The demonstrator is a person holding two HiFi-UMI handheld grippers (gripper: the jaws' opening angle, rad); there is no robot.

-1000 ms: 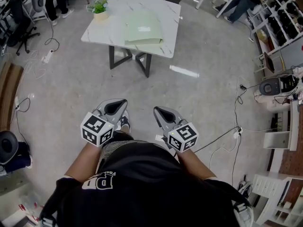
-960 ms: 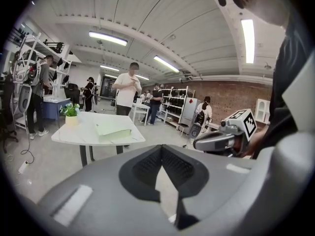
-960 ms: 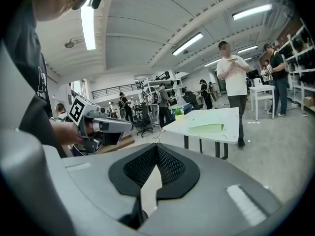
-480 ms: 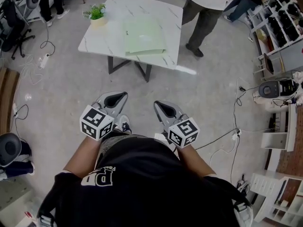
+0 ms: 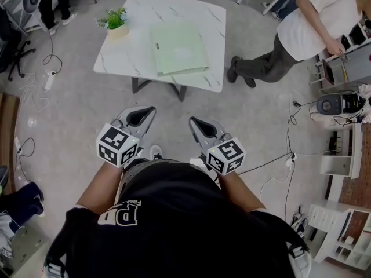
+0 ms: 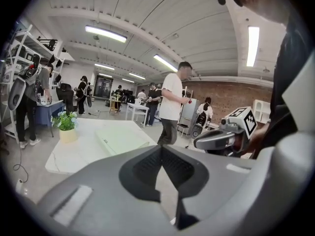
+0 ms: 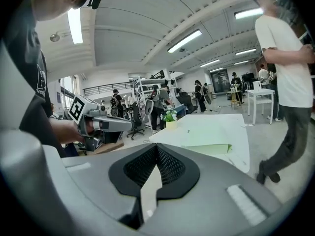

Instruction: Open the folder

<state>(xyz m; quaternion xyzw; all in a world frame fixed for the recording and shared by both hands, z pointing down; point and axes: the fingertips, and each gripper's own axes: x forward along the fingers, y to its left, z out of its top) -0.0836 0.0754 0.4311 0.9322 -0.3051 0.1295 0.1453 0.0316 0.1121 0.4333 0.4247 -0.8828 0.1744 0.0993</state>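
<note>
1 closed folder [image 5: 178, 48] on table [image 5: 133, 45], contents hidden.

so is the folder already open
No, the green folder lies closed and flat on the white table.

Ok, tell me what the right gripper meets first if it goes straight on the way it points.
Right gripper: nothing close ahead. It most likely meets the near edge of the white table, short of the green folder, though it might reach the floor before that.

bright, even light from ceiling tubes [image 6: 104, 33]; gripper views fisheye-warped w/ dark corners.
</note>
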